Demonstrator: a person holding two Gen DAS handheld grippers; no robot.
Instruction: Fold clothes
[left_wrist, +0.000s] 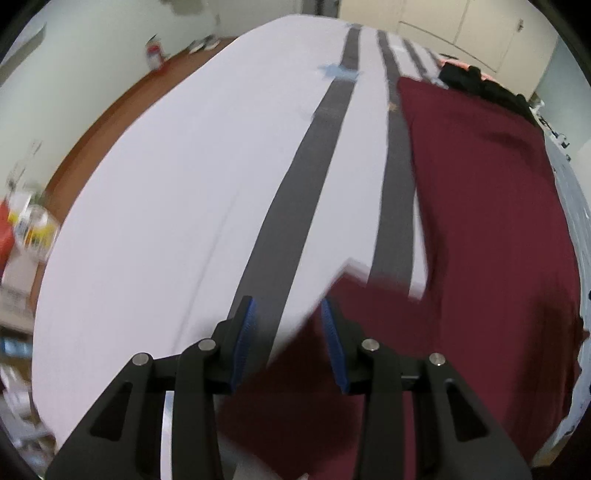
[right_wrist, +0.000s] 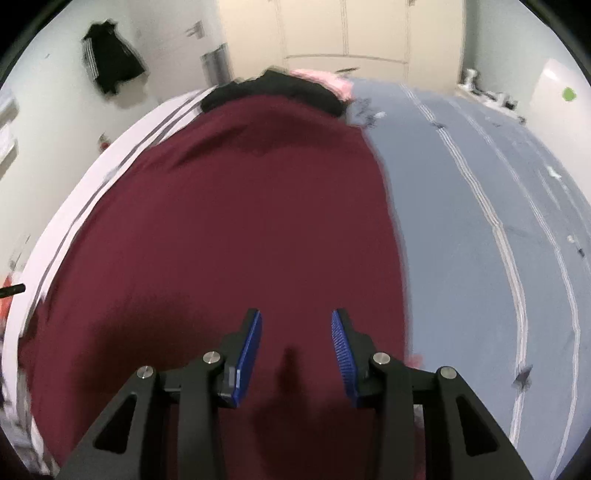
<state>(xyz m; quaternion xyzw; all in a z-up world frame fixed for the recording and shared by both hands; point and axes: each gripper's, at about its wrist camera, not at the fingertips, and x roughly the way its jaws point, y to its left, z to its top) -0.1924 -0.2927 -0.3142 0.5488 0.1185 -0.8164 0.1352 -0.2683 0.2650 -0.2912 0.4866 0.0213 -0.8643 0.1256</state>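
Left wrist view: left gripper (left_wrist: 288, 314) with blue-padded fingers (left_wrist: 246, 339) spread, nothing between them. Maroon garment (left_wrist: 487, 229) lying flat on the bed sheet (left_wrist: 166, 206), white with dark grey stripes. Long axis of the garment running away from the camera, toward a heap of black clothing (left_wrist: 480, 83) at the far end. A sleeve-like flap (left_wrist: 369, 295) jutting left from the body, its squared end just ahead of the right-hand finger. Most of the cloth lying to the right of the fingers, so probably a short reach rightward and forward to catch that flap (blurred edges, so exact contact cannot be told).

Right wrist view: right gripper (right_wrist: 297, 347) also spread wide and empty, poised directly over the maroon garment (right_wrist: 229, 229), cloth beneath both fingers (right_wrist: 341, 354). Right edge of the garment just to the right of the fingers, where a grey-blue striped sheet (right_wrist: 480, 221) begins.

Shown only in the left view: the flap and the garment's left outline. Shown only in the right view: the opposite long edge, a pink item (right_wrist: 332, 83) beside the black pile, a dark jacket (right_wrist: 110, 59) hanging on the wall. Left gripper judged nearer the flap, right gripper nearer the right edge.
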